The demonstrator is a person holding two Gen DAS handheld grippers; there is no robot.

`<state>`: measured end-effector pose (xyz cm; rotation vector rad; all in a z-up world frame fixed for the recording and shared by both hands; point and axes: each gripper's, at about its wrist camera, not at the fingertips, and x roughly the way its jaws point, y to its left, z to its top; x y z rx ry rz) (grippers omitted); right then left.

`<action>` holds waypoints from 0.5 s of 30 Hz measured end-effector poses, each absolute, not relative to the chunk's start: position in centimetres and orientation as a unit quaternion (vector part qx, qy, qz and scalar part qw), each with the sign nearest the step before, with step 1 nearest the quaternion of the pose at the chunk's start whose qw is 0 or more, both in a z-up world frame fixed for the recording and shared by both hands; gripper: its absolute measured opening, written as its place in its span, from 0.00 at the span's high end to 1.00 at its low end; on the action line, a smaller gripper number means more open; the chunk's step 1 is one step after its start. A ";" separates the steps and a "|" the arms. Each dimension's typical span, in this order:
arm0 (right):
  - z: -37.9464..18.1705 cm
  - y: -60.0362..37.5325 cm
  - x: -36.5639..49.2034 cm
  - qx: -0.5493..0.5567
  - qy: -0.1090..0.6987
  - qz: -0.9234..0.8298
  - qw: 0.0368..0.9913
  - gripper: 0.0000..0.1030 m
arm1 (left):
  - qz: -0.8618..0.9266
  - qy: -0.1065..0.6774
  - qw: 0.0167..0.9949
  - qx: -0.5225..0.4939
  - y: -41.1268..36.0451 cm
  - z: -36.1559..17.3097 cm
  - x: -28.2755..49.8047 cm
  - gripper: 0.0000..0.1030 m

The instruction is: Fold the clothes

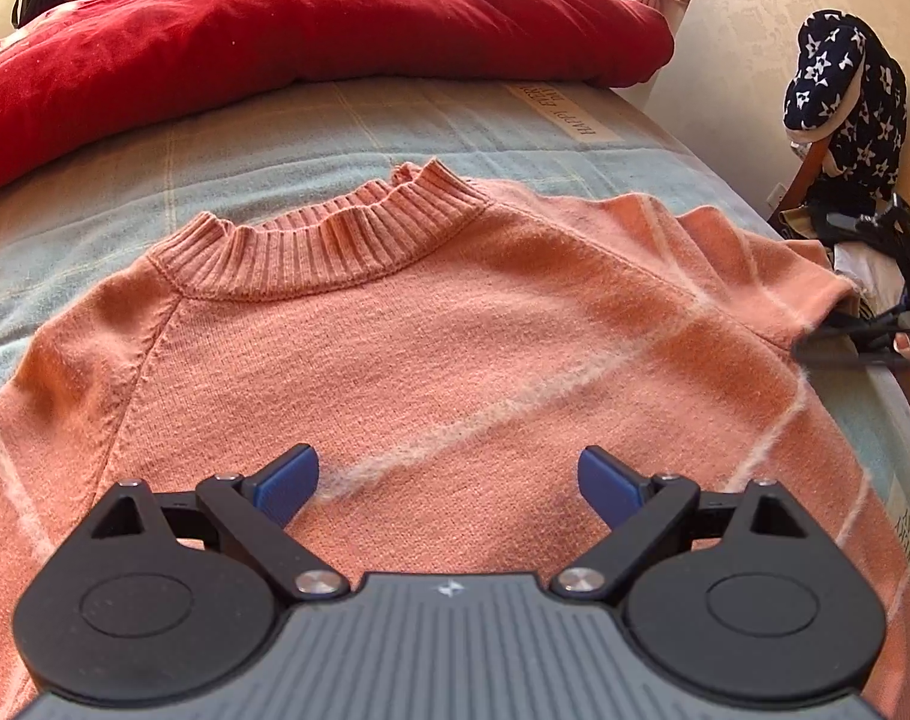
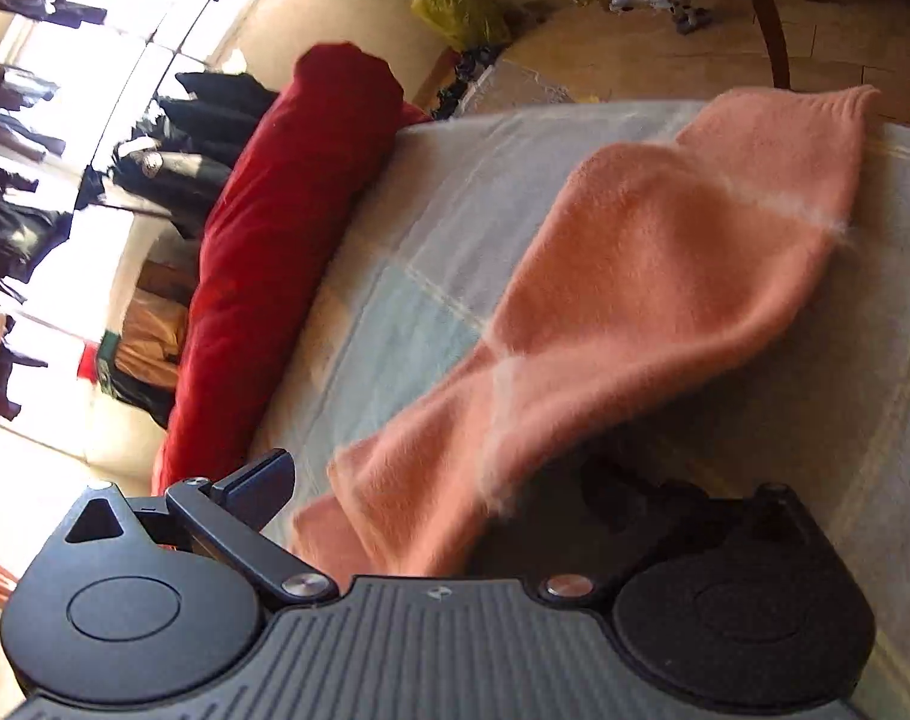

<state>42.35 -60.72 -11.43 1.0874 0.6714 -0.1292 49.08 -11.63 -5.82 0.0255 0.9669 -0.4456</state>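
A salmon-orange knit sweater (image 1: 431, 348) with pale stripes lies flat, front up, on the bed, its ribbed collar (image 1: 335, 240) toward the far side. My left gripper (image 1: 449, 480) hovers open over the chest, and nothing sits between its blue pads (image 1: 287, 480). In the right wrist view, one sleeve (image 2: 634, 300) runs across the blanket and its cuff end lies between my right gripper's (image 2: 437, 492) wide-apart fingers. The sleeve drapes over and shadows the right finger. In the left wrist view, a dark tool (image 1: 838, 354) and a hand's fingertips meet the sleeve's edge at the far right.
The bed's pale blue checked blanket (image 1: 335, 132) has a long red bolster (image 1: 311, 42) along its far side. A navy star-patterned cloth (image 1: 844, 96) hangs on a chair by the right bed edge. Hanging clothes (image 2: 11, 180) and wooden floor (image 2: 664, 54) lie beyond the bed.
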 end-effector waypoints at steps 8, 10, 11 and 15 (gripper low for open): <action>-6.3 -51.6 41.4 0.404 0.365 0.075 0.835 0.00 | -0.201 0.454 0.868 0.031 -10.3 -4.8 48.4 0.10; -6.3 -49.4 43.8 0.382 0.366 0.114 0.841 0.00 | -0.195 0.459 0.866 0.023 -10.0 -5.1 48.5 0.10; -6.8 -48.4 45.2 0.382 0.376 0.127 0.835 0.00 | -0.191 0.462 0.866 0.019 -9.9 -5.3 48.5 0.10; -9.0 -45.0 46.7 0.347 0.435 0.136 0.819 0.00 | -0.192 0.466 0.863 0.012 -9.5 -5.3 48.0 0.10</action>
